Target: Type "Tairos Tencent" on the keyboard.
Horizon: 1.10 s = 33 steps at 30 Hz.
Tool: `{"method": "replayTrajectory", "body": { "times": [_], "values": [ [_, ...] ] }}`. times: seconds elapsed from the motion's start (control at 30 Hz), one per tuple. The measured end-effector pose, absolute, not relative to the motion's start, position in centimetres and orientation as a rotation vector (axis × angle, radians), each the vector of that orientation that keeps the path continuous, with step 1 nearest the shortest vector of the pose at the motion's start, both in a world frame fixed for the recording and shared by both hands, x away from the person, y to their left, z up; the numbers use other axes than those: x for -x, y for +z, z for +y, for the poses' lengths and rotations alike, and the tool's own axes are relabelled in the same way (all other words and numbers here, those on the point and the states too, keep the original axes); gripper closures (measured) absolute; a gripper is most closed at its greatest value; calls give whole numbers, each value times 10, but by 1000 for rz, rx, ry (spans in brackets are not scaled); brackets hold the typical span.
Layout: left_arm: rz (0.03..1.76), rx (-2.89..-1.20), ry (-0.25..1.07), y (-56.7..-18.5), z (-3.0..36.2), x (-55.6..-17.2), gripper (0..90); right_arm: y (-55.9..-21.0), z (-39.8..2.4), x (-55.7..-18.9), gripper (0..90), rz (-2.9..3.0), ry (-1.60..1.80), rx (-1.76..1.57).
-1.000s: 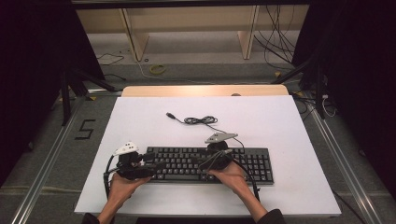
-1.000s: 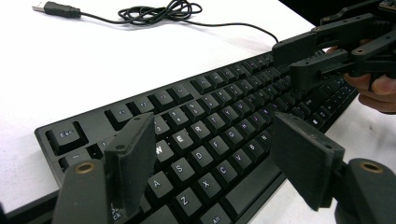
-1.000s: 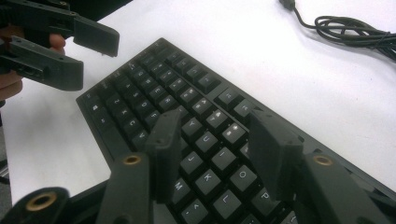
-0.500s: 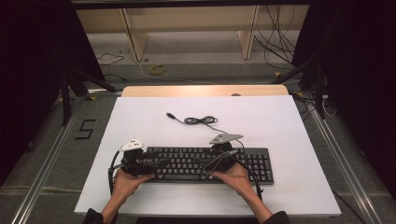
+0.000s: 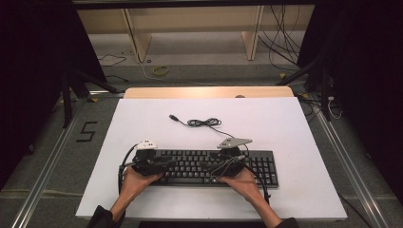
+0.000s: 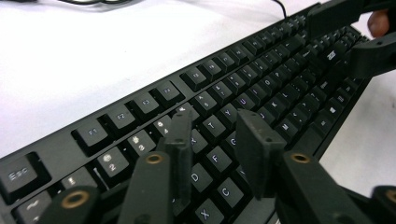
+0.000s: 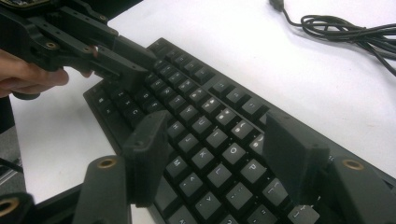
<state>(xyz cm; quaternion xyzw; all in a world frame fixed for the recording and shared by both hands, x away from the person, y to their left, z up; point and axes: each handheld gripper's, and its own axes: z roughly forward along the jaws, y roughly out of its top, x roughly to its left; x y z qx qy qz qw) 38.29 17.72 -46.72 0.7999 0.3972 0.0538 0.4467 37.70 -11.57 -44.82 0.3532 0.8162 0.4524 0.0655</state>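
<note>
A black keyboard point(image 5: 209, 166) lies flat near the front of the white table top. Its black cable point(image 5: 202, 122) lies coiled behind it, ending in a plug point(image 5: 174, 117). My left gripper point(image 5: 164, 165) reaches in over the keyboard's left end. In the left gripper view it point(image 6: 212, 123) hovers over the letter keys; its jaws have just been closing, and a narrow empty gap is left between them. My right gripper point(image 5: 216, 168) sits over the middle keys. In its own view it point(image 7: 217, 126) stands wide, its jaws having just been opening, with nothing between them. The two grippers point toward each other.
The white table top point(image 5: 285, 123) has bare room behind and to both sides of the keyboard. A wooden strip point(image 5: 209, 91) borders its far edge. Loose cables point(image 5: 280, 42) and a yellow ring point(image 5: 160, 71) lie on the floor beyond.
My left hand has slid right, from beside the keyboard's left end to over its keys, and its jaws look narrower. The right hand has stayed in place.
</note>
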Motion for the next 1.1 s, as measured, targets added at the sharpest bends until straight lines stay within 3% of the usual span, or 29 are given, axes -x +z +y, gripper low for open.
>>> {"method": "replayTrajectory", "body": {
  "times": [0.6, 1.1],
  "values": [
    [967, -2071, 168, -472, 163, -394, 870, -448, -118, -373, 397, 2455, 1379, -1063],
    [987, -2111, 164, -480, 159, -396, 891, -448, -118, -373, 397, 2458, 1377, -1061]
  ]
}}
